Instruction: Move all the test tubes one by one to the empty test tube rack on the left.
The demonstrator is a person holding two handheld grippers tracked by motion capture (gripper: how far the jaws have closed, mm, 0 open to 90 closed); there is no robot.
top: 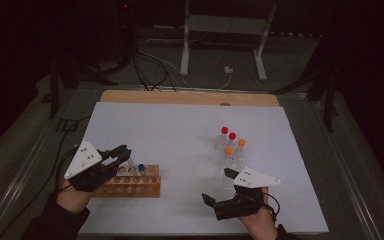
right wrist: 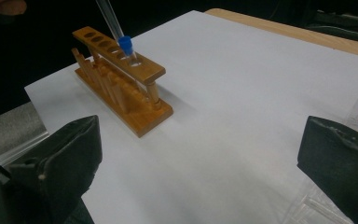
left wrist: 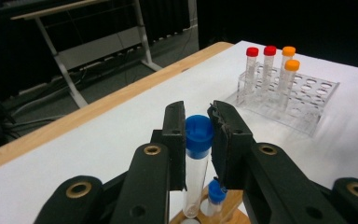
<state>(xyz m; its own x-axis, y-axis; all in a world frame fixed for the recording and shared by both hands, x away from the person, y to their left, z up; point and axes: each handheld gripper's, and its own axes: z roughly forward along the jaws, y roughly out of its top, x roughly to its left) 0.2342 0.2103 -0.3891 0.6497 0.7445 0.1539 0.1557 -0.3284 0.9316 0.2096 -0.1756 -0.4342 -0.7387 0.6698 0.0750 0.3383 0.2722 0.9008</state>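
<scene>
1. Low in the high view, right of centre, the right hand-held gripper (top: 214, 189) hovers just above the white desk (top: 180, 130) with its jaws spread wide and nothing between them.
2. At the lower left of that view, the left hand-held gripper (top: 122, 155) is clamped on a clear blue-capped tube (left wrist: 197, 154); in the left gripper view both pads press the sides of its blue cap.
3. The held tube hangs over the wooden rack (top: 130, 182), its lower end at one of the rack's holes.
4. A second blue-capped tube (top: 141, 168) stands in the rack just beside it.
5. Farther up, right of centre, a clear plastic rack (left wrist: 307, 100) holds two red-capped tubes (top: 224, 131) and two orange-capped tubes (top: 241, 143), all upright.
6. Beyond the desk's wooden far edge (top: 190, 97), at the top of the frame, stands a metal frame's legs (top: 185, 45) on the dark floor.
</scene>
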